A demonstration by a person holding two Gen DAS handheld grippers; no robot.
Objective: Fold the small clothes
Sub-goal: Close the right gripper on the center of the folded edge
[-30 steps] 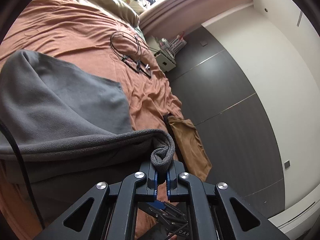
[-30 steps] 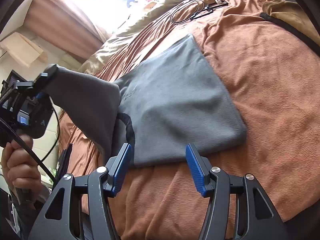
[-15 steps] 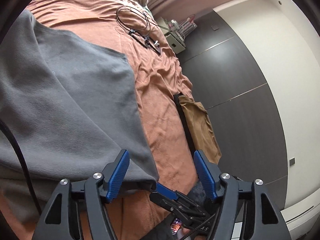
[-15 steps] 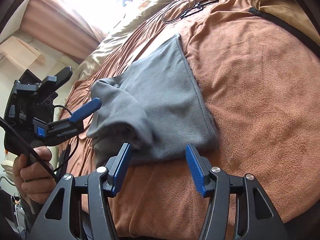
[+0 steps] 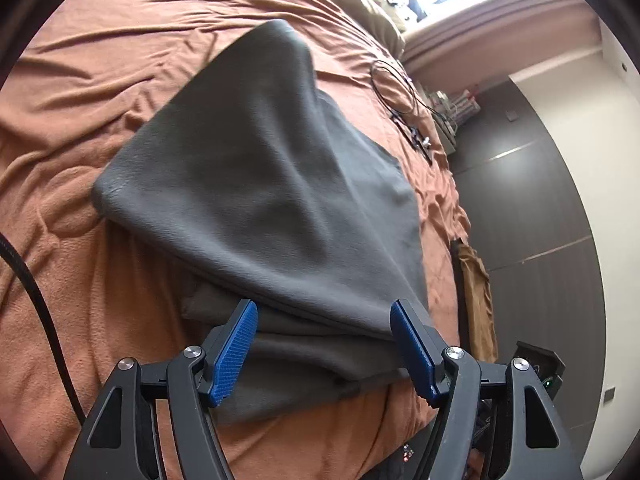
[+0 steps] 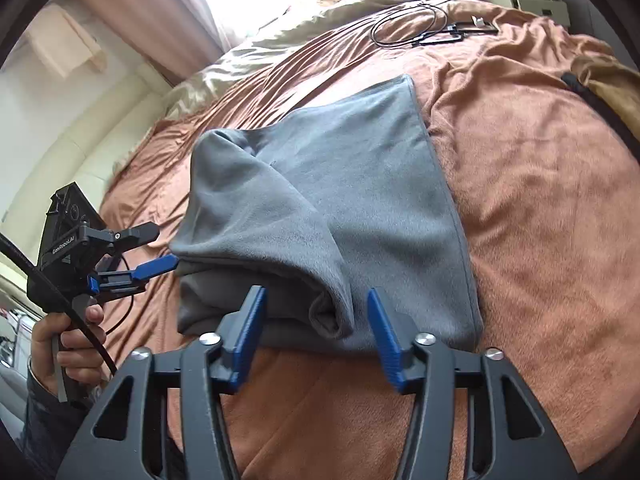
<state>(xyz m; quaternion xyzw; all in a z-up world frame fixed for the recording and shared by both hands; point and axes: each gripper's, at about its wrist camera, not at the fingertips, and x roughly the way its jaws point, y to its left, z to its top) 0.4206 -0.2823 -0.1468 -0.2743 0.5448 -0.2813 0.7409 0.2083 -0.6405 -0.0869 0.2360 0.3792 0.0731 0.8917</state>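
A grey fleece garment lies on the brown bedspread with one flap folded loosely over the rest. My left gripper hovers at its near edge, open. Its jaws are still widening, the cloth lies beneath them, and the pads touch nothing. In the right wrist view the same garment shows its folded corner bulging between the blue pads of my right gripper. Those jaws are closing, and a gap still shows on each side of the cloth. My left gripper sits at the garment's left edge.
A coil of black cables lies far up the bed. A tan cloth hangs over the bed's right edge beside a dark wardrobe. A beige duvet is bunched near the window. A person's hand holds the left gripper's handle.
My left gripper let go of the grey corner it pinched, opened wide and dropped to the garment's near edge. The lifted flap now lies folded over. My right jaws have narrowed around the folded corner.
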